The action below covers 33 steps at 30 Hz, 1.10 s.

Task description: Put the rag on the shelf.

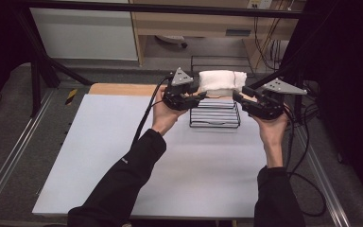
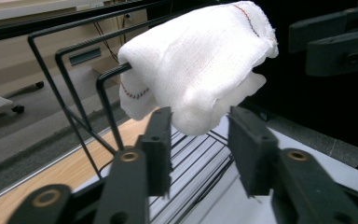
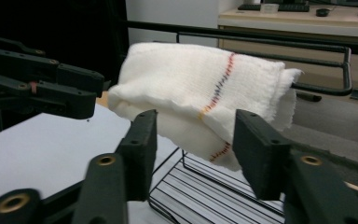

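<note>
The left gripper [image 2: 199, 140] has its jaws spread just under the hanging edge of a folded white cloth [image 2: 200, 65], not pressing it. The right gripper [image 3: 196, 140] is likewise spread at the cloth's other end, its pads apart from the fabric. The cloth lies draped over the top bars of a black wire rack [image 1: 215, 116], which stands on the white table [image 1: 123, 156].

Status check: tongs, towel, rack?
Left tongs open, right tongs open, one at each end of the towel. White towel draped over the wire rack, tongs not pressing it. Nothing in the way.
</note>
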Each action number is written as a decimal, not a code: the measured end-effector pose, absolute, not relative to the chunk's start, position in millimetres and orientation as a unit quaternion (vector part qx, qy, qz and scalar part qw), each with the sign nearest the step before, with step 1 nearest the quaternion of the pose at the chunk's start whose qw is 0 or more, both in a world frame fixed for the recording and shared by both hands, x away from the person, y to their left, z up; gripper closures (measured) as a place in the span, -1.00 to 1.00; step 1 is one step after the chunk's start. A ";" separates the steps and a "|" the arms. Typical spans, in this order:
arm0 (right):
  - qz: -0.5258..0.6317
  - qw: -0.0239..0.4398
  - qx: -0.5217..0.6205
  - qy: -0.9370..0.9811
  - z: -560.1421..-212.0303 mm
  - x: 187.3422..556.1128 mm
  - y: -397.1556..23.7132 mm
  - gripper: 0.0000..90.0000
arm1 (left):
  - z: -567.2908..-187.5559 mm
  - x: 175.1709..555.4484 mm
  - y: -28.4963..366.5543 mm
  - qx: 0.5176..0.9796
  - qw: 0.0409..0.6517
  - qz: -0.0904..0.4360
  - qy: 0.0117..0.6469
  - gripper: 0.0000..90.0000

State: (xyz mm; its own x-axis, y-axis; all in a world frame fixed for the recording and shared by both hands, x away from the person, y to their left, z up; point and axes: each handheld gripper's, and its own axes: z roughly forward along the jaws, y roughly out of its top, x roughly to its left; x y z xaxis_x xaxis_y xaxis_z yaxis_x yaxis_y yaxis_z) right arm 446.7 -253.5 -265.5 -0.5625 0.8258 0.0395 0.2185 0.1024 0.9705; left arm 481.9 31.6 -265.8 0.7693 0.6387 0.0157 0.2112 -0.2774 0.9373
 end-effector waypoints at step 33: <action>0.538 0.187 0.380 0.729 -334.4 408.7 -237.3 -0.99 | -357.6 413.6 177.5 0.788 0.482 0.176 0.341 -0.88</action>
State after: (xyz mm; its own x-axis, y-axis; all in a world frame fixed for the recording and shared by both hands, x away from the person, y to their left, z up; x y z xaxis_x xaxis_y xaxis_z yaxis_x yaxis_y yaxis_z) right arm 408.7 -237.3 -334.4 -0.6416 0.7550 0.1354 0.3527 0.1336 0.9262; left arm 413.6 177.5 -357.6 0.7059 0.7065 -0.0506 0.3663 -0.3030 0.8798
